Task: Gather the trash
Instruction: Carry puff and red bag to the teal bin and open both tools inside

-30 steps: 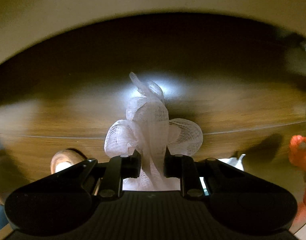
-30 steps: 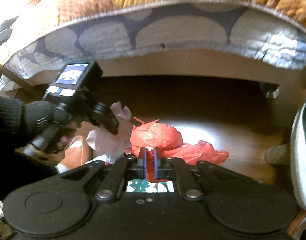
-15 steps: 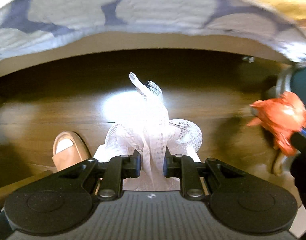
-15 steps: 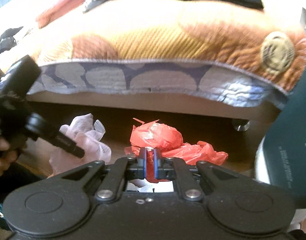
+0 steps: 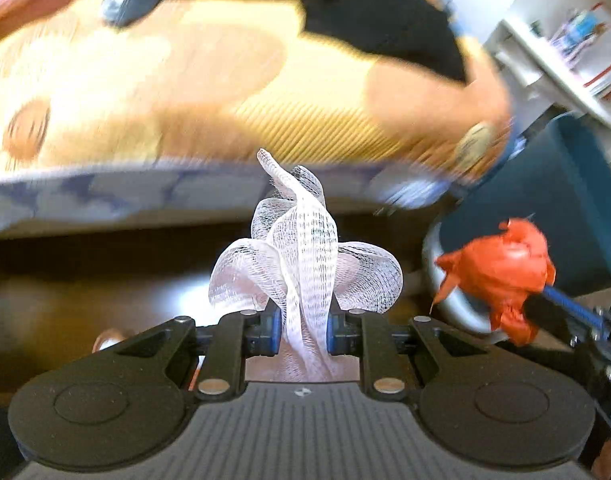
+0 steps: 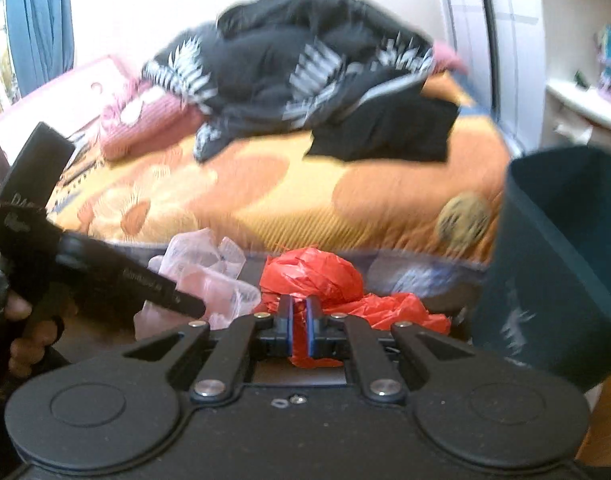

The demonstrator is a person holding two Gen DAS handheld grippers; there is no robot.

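An orange quilted bed (image 6: 305, 196) (blurred) fronts dark, seemingly wooden floor (image 5: 85, 276).

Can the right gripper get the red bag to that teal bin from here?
Probably yes. The right gripper is shut on the red plastic bag, and the teal bin stands open-topped just to its right, with nothing visible between them.
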